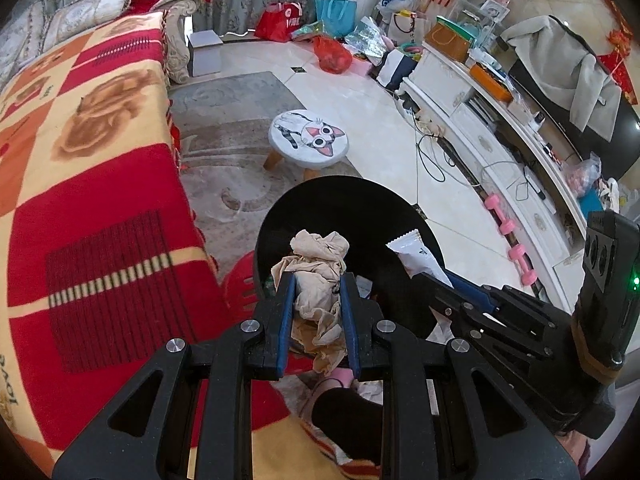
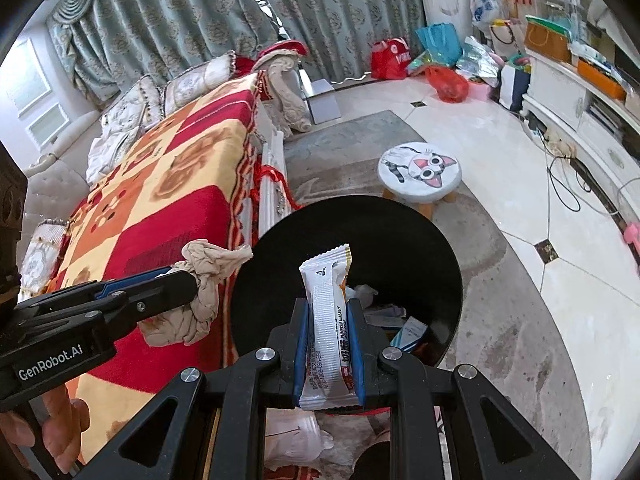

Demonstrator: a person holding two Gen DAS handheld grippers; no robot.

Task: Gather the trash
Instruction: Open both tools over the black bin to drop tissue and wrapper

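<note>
Two pieces of trash are in hand at once: a crumpled beige tissue wad [image 1: 318,280] is pinched between the closed fingers of the left gripper [image 1: 318,286], and a long white foil snack wrapper [image 2: 328,320] is clamped between the closed fingers of the right gripper [image 2: 329,312], its long axis running straight out along the fingers. Both point down toward the round black trash bin [image 2: 400,236], whose open mouth lies just ahead of and below each load. From the right wrist view the wrapper hangs over the bin's opening, while the tissue wad sits just beside the bin's left rim, so the right hand seems the nearer to a clean drop and the left probably needs to come further across. Inside the bin lie scraps of paper and a small blue-and-white box [image 2: 412,330]. Around it, the red and yellow checked blanket [image 1: 80,200] covers the sofa on the left, a white round stool with a cartoon cat face [image 1: 308,138] stands beyond the bin, and nothing blocks the opening.
</note>
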